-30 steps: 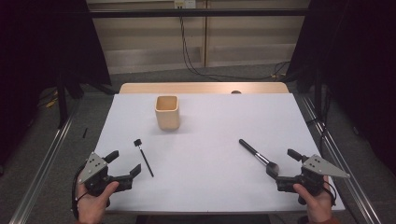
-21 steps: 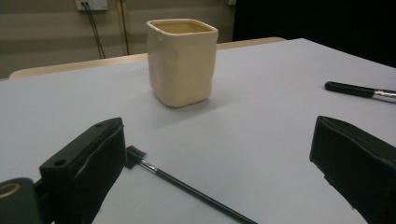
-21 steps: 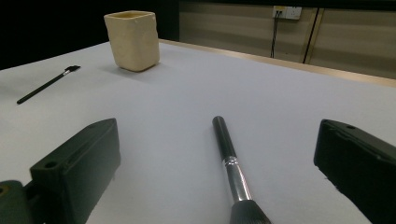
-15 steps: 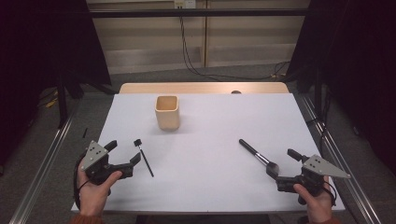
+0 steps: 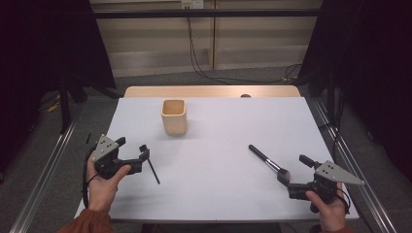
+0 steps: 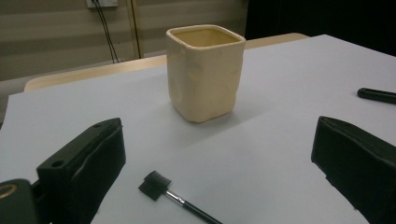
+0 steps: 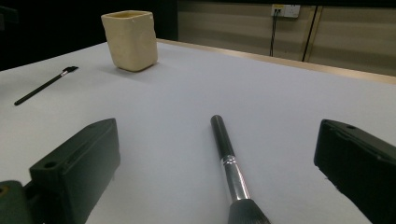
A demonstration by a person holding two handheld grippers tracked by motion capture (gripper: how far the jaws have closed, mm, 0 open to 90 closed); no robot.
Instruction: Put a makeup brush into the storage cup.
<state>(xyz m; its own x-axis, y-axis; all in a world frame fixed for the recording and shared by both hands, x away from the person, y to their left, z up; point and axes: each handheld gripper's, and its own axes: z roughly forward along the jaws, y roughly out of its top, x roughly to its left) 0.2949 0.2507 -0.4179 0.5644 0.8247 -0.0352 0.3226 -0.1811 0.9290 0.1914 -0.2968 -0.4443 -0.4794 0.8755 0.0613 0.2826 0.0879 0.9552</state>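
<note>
A person seated at a white-covered worktop holds a two-jaw gripper in each hand. The left gripper, near the worktop's left edge, has its jaws spread wide and empty; in the left gripper view a small thin black brush lies flat on the worktop between them, its short bristle head nearest the cream square cup standing upright beyond. The right gripper, close to the near right corner, is likewise wide open and grips nothing; the right gripper view shows a larger brush with a black handle and silver ferrule lying between its jaws, handle pointing away. From above, the cup stands toward the far left-centre, well apart from both brushes.
</note>
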